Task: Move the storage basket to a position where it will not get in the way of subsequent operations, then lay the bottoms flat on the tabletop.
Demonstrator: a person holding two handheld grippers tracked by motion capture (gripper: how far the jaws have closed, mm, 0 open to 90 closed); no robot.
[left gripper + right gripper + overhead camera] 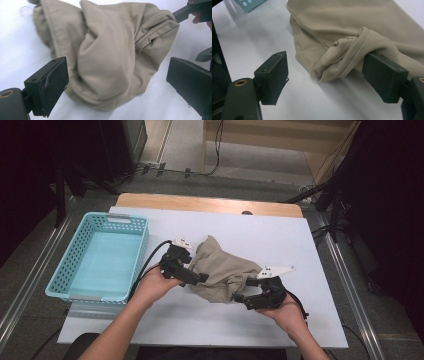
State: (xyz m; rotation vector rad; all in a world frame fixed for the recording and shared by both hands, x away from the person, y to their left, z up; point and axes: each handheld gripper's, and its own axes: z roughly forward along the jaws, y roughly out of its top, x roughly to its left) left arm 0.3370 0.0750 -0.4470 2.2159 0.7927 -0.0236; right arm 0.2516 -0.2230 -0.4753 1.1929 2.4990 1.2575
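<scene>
A: What is nearest to the person in the high view?

B: The two hands. The right hand (287,312) is at about 5 o'clock from the middle of the white surface (300,325), and the left hand (152,285) is at about 8 o'clock. Each one holds a pair of tongs.

A: In what state are the right tongs (241,297)?

B: They are released. In the right gripper view the two black pads stand well apart. A twisted fold of the beige cloth (352,32) lies against the inner side of the right pad (384,75), and the left pad (273,77) is free, with bare surface between it and the fold. So nothing is pinched.

A: And the left tongs (197,279)?

B: Also released. In the left gripper view the pads are spread wide. The cloth (112,57) bulges between them, but neither pad presses on it.

A: Where exactly is the cloth?

B: The cloth (222,270) lies crumpled near the middle of the surface, between the two tongs. The left tongs are at its 9 o'clock edge and the right tongs at its 5 o'clock corner.

A: What is further away?

B: A light blue basket (65,275) stands at 9 o'clock on the surface, just beside the left hand. Beyond the far edge at 12 o'clock I see floor and some cables (217,150).
</scene>
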